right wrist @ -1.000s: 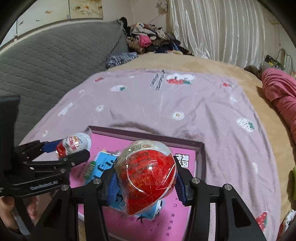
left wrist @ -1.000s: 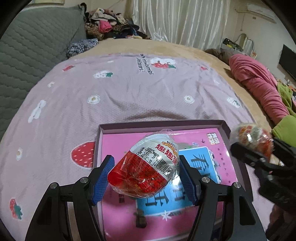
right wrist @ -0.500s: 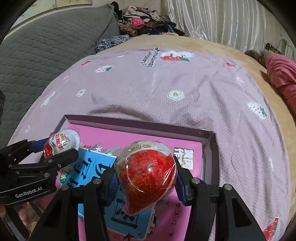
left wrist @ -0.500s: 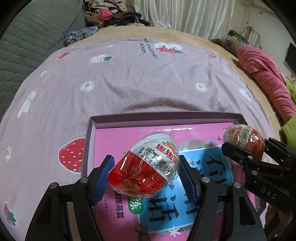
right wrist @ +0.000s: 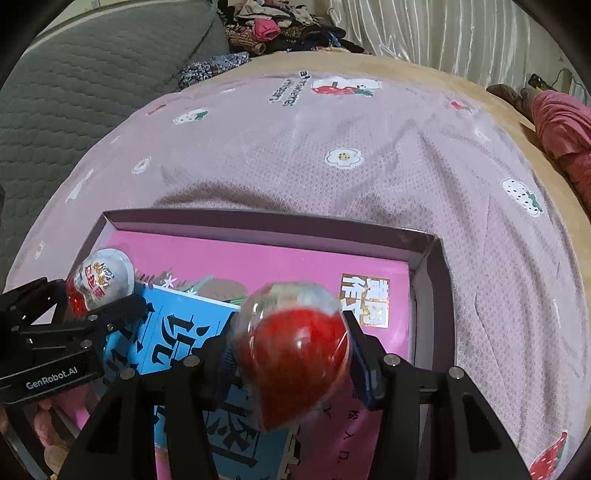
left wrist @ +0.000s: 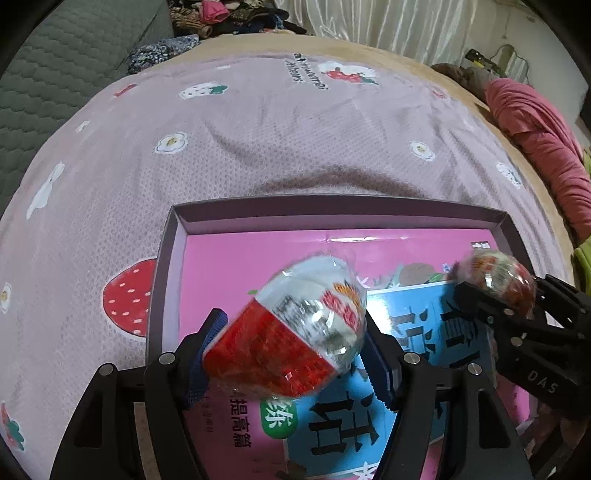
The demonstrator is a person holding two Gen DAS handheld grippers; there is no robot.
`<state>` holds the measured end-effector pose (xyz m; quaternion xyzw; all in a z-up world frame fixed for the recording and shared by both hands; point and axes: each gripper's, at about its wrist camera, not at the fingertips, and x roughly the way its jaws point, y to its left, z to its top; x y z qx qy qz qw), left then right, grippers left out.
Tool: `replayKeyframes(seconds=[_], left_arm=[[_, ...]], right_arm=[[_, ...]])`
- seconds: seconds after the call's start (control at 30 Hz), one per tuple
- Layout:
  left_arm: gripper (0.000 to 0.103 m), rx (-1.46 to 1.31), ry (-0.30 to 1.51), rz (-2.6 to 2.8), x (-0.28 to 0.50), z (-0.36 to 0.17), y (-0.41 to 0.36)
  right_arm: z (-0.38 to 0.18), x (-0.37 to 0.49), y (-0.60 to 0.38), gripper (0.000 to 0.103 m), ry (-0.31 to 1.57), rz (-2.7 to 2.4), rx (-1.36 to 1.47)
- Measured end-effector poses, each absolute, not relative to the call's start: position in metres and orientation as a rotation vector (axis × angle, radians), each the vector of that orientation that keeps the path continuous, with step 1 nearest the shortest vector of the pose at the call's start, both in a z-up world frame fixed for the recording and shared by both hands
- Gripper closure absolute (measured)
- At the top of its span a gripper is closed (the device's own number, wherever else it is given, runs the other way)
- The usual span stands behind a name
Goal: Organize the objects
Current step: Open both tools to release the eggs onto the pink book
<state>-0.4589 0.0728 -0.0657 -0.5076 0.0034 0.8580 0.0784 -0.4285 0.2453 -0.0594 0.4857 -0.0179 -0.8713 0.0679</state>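
Observation:
My left gripper [left wrist: 291, 345] is shut on a plastic-wrapped red and white toy egg [left wrist: 291, 328], held above a shallow purple box [left wrist: 332, 210]. My right gripper [right wrist: 291, 354] is shut on a second red and white wrapped egg [right wrist: 291, 350] over the same box [right wrist: 258, 225]. The box holds a pink book [left wrist: 258, 258] with a blue book [left wrist: 417, 332] on top. Each gripper shows in the other's view: the right gripper [left wrist: 495, 291] at the right, the left gripper [right wrist: 99, 291] at the left, each with its egg.
The box lies on a lilac blanket [left wrist: 277, 140] with strawberry and flower prints on a bed. A grey quilted headboard [right wrist: 74, 81] is at the left, a clothes pile [right wrist: 280, 29] behind, a pink blanket [left wrist: 539, 147] at the right.
Both grippers have moved forward and lower over the box with their eggs; the box and books now fill more of both views.

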Motion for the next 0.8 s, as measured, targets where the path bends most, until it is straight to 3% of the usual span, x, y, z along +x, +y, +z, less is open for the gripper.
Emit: replayKeyframes(seconds=[0.07,0.13,0.7,0.8], left_arm=[[0.030,-1.527,0.002,2.572,-0.459,-0.065,0.070],[0.025,-1.525,-0.006,2.574,-0.459,-0.063,0.068],[0.019,-1.494,-0.002,2.625,-0.428,-0.024,0.048],[0.008,-1.458,-0.006,2.637,-0.413,-0.006,0.044]], right_arm=[[-0.059,-0.430,0.247,0.046,-0.071,-2.626,1.469],[-0.057,-0.431,0.248,0.033,-0.076,-2.634,1.474],[-0.001,-0.396,0.250,0.018,-0.074,-2.689,1.388],[0.014,-0.380,0.250,0.016,-0.086,-2.697,1.361]])
